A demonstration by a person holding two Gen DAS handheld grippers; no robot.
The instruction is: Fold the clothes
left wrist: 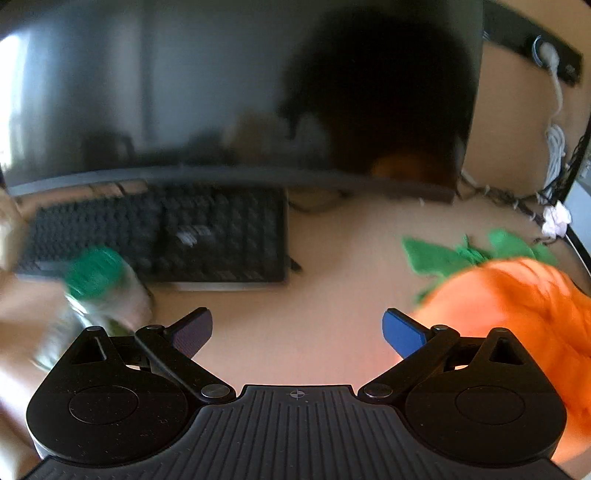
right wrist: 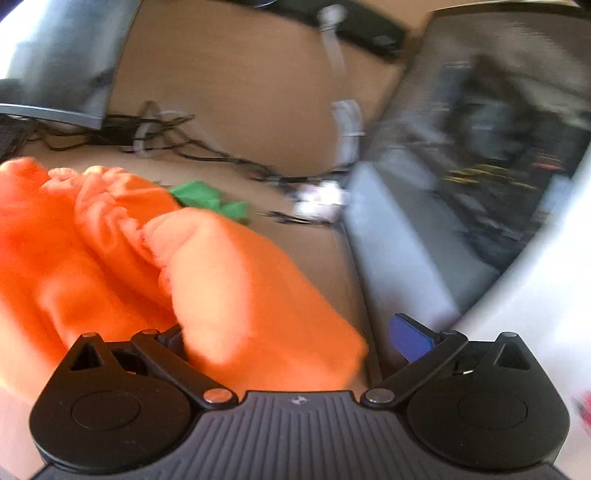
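Observation:
An orange garment with green leaf-shaped trim lies bunched on the light wooden desk. In the left wrist view the garment (left wrist: 524, 317) is at the right, beside my left gripper (left wrist: 297, 332), which is open and empty over bare desk. In the right wrist view the garment (right wrist: 155, 258) fills the left and middle, its green trim (right wrist: 207, 199) at the far side. My right gripper (right wrist: 291, 339) is open; a fold of the orange cloth lies between its jaws and covers the left finger. The frames are blurred.
A black keyboard (left wrist: 166, 236) and a large dark monitor (left wrist: 236, 88) stand behind the left gripper. A bottle with a green cap (left wrist: 96, 273) is at the left. Cables (right wrist: 177, 144) and a power strip (right wrist: 365, 29) lie at the back. A grey computer case (right wrist: 480, 147) stands to the right.

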